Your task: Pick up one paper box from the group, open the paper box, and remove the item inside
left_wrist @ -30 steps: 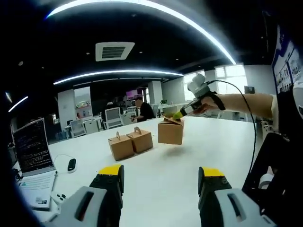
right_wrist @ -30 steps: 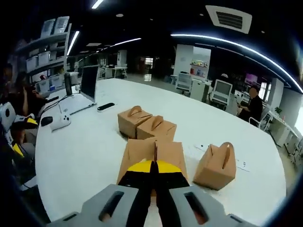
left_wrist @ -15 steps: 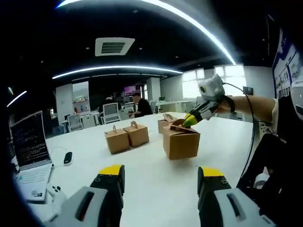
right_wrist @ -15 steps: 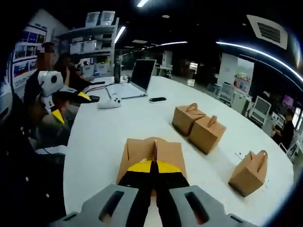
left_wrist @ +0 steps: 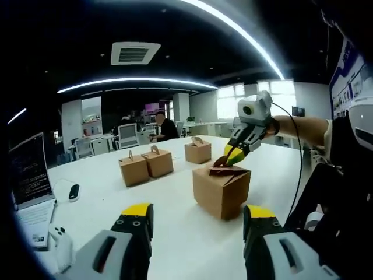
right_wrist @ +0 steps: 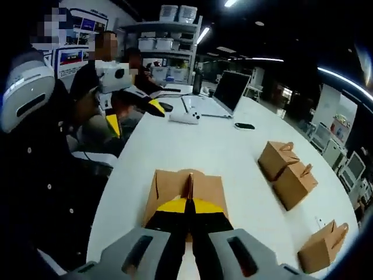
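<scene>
Across left gripper view, right gripper (left_wrist: 228, 158) pinches paper box (left_wrist: 220, 191) handle.

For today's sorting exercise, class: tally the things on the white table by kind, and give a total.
Paper boxes: 4, one held by the right gripper, a pair, one apart
Laptops: 1
White controllers: 1
Small dark devices: 1
Total: 7

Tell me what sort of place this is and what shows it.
Most likely an open-plan office. A laptop sits open on a long white table, desks with office chairs stand in the background, and a shelf holds storage bins.
</scene>
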